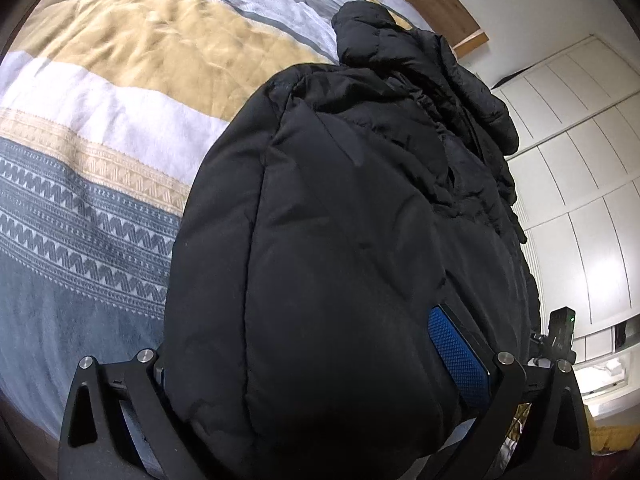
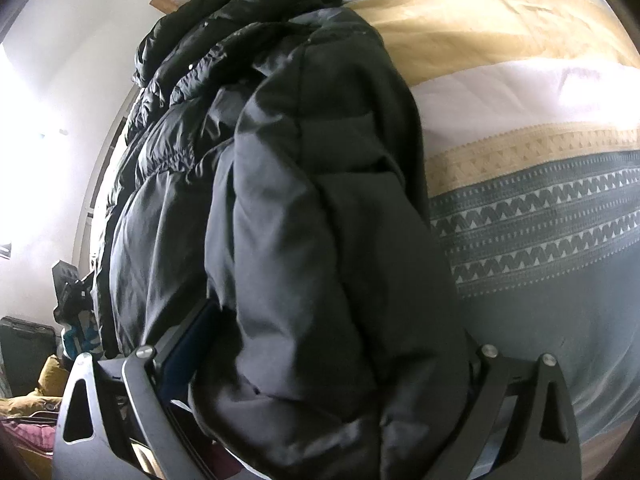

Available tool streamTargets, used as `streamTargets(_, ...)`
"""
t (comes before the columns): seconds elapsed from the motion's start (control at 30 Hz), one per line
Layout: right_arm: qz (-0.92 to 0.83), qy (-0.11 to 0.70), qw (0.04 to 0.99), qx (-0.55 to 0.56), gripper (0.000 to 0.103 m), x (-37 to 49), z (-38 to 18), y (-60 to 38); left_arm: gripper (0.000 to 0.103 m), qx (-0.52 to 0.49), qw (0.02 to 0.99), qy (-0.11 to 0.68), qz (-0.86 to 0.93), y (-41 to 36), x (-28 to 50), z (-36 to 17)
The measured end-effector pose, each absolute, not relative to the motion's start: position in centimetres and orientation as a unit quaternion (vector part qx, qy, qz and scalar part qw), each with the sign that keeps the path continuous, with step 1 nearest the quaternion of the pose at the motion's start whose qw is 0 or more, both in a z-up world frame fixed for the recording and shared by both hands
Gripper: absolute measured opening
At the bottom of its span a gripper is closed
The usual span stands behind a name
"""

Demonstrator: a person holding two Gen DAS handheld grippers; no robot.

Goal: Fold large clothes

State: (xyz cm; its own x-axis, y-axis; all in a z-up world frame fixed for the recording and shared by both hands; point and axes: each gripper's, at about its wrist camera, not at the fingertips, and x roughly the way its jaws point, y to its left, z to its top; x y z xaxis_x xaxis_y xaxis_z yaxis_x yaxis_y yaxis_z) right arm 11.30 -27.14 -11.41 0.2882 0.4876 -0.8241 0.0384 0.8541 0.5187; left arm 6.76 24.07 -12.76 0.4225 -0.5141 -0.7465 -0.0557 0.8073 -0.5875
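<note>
left wrist view: one black puffer jacket [image 1: 340,240] lies on the striped duvet [image 1: 100,140], bulked up in a thick folded wad, hood/quilted end bunched at the far side toward the white wardrobe doors [image 1: 580,180]; left gripper [image 1: 320,380] straddles the near end of the wad, jaws spread wide with the padding filling the gap; one blue pad [image 1: 460,356] shows pressed against the fabric, the other finger is buried under the jacket, so can't tell if it's a real clamp or just resting around it; my read: wide stance is there because the layer stack is too fat for a narrow pinch; right wrist view: same single jacket [image 2: 320,220], folded panel on top, shinier quilted lining heaped to the left; right gripper [image 2: 316,384] also astride the near edge, jaws about as wide as they go, fabric between them, and whether the pads bear on it isn't visible, looks like a release or loose bracket, not a firm hold; count: one jacket, one duvet, two grippers, each at the same near hem, likely to keep the fold square
</note>
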Motion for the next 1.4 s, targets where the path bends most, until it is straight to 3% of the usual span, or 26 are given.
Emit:
streamTargets(0.17,0.153,0.575,0.771,0.226,0.097,10.9,-11.4,-26.8,0.098,-0.29,0.792,0.517,-0.144,24.2,6.6,-13.0)
streamTargets(0.3,0.157,0.571,0.773,0.227,0.094,10.8,-11.3,-26.4,0.086,-0.296,0.789,0.517,-0.152,23.8,6.3,-13.1)
streamTargets(0.57,0.158,0.566,0.774,0.235,0.067,9.9,-11.3,-26.9,0.065,-0.314,0.784,0.514,-0.151,23.1,6.5,-13.2)
streamTargets(0.67,0.159,0.563,0.775,0.238,0.055,9.6,-11.2,-27.1,0.05,-0.31,0.786,0.513,-0.151,22.4,6.6,-13.0)
streamTargets(0.83,0.161,0.558,0.779,0.236,0.042,9.0,-11.0,-27.4,0.026,-0.295,0.797,0.506,-0.149,21.5,6.5,-12.5)
streamTargets(1.07,0.16,0.546,0.791,0.224,0.027,8.7,-10.1,-27.2,0.016,-0.275,0.808,0.499,-0.147,20.6,6.5,-11.4)
streamTargets(1.4,0.168,0.519,0.811,0.21,0.019,9.4,-7.4,-26.9,0.013,-0.281,0.823,0.475,-0.135,20.4,7.2,-8.5)
